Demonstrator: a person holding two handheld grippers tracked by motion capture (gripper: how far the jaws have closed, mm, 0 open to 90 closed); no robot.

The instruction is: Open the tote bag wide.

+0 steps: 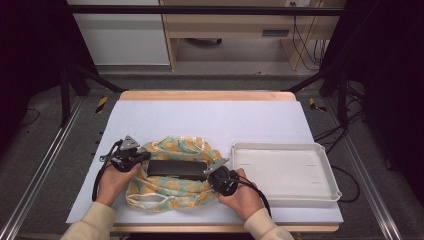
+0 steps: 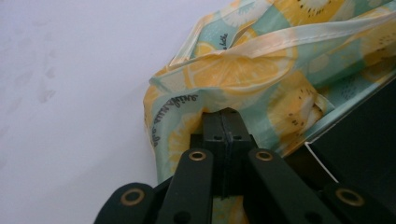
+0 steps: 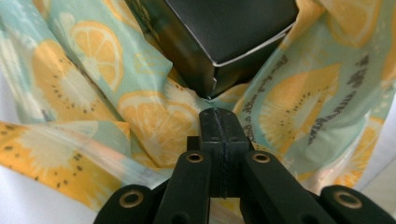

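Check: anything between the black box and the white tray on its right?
The fruit-print cloth bag wraps around the black box, and the right gripper sits between box and white tray. Both grippers' jaws look shut against the cloth.

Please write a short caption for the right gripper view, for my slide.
Closed hand-held gripper at the lemon-print fabric bag, just below a corner of the black box.

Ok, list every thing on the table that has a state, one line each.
Lemon-print fabric bag: lying crumpled, mouth open around the box.
Black box: flat, lying on the bag's fabric.
White tray: upright, nothing in it.
Left gripper: jaws together at the bag's edge.
Right gripper: jaws together against the fabric by the box corner.
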